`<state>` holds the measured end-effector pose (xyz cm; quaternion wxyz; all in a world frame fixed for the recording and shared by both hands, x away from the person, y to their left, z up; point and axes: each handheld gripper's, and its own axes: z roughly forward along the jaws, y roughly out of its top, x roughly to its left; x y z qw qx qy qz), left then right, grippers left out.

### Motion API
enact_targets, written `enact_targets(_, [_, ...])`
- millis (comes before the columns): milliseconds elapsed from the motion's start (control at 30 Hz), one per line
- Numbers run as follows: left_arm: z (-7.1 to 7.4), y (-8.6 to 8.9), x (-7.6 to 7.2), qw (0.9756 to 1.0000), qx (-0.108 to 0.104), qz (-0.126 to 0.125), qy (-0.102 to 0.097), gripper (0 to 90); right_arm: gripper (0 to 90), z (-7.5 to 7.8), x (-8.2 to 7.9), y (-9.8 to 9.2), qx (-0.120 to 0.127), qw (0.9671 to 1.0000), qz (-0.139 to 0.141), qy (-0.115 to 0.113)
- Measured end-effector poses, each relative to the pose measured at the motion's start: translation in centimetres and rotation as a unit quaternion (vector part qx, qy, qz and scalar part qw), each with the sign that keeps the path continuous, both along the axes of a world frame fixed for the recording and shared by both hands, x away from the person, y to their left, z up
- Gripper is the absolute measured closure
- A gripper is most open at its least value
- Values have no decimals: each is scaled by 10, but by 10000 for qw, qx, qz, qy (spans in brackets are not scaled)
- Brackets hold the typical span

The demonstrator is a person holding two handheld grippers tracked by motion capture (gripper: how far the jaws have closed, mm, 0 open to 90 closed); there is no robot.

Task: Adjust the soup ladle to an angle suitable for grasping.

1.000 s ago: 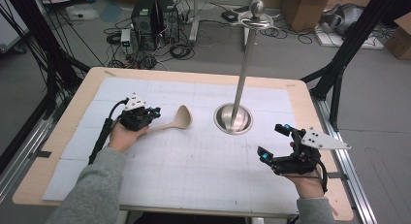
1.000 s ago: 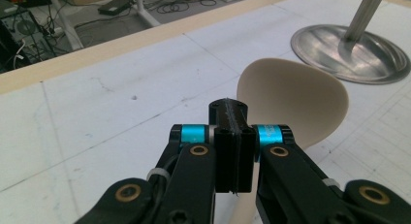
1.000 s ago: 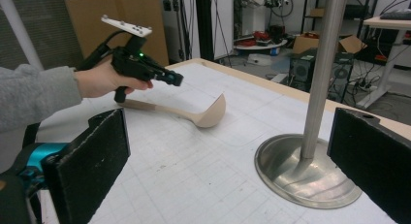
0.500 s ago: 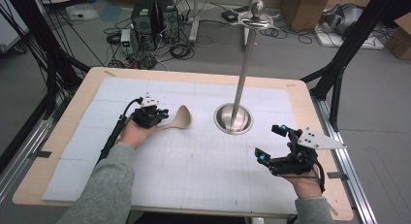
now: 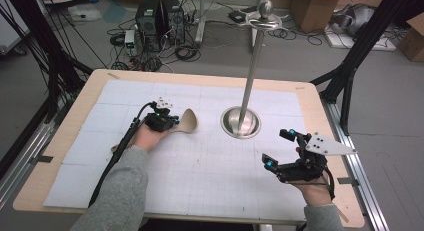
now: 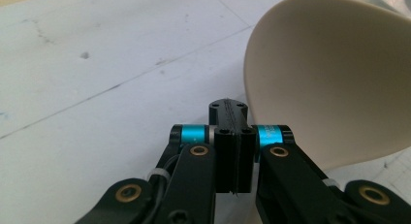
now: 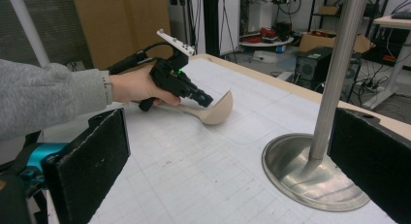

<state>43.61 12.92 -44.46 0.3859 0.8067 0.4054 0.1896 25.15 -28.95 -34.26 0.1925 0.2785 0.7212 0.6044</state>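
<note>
High view: a beige shoehorn (image 5: 187,122) lies on the white gridded worktop (image 5: 210,191), left of centre, its long axis running roughly left to right, with the wide curved blade pointing right toward the steel stand (image 5: 241,122) and its narrow end under the left hand-held gripper (image 5: 172,123). Left gripper view has that gripper's black jaws pressed together, the cupped blade rising just beyond and to the right of them; whether they pinch the shoehorn's stem I cannot tell. Right gripper view shows the blade's tip lifted a little off the worktop, its hollow side turned up. The right hand-held gripper (image 5: 280,148) hovers near the front right of the worktop, well apart from the shoehorn, jaws wide apart, facing the stand's round base.
</note>
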Motion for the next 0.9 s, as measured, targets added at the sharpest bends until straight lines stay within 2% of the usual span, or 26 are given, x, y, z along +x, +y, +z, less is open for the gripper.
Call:
enact_targets(167, [-1, -7, 4, 9995, 283, -125, 30, 897, 1, -1, 0, 0, -2, 10000, 15, 59])
enact_targets(233, [-1, -7, 5, 9997, 214, -94, 68, 896, 1, -1, -1, 0, -6, 10000, 24, 46])
enact_targets(367, [-2, -8, 4, 9992, 361, -169, -40, 896, 1, -1, -1, -1, -3, 10000, 11, 26])
enact_targets(433, [-2, -10, 3, 9983, 509, -202, -176, 896, 1, -1, -1, -2, 2, 10000, -3, 22])
enact_targets(533, [-1, -12, 3, 9982, 558, -157, -120, 897, 1, -1, -2, -2, 19, 10000, -24, 25])
enact_targets(600, [-2, -13, 1, 9972, 676, -227, -233, 899, 1, -1, -1, -2, 12, 10000, -8, 3])
enact_targets(667, [-1, -14, 1, 9972, 688, -175, -222, 900, 1, -1, -2, -1, 11, 10000, 5, 42])
enact_targets(900, [1, -13, -2, 9980, 591, -225, 23, 900, 1, -3, 0, -1, -2, 10000, 1, 62])
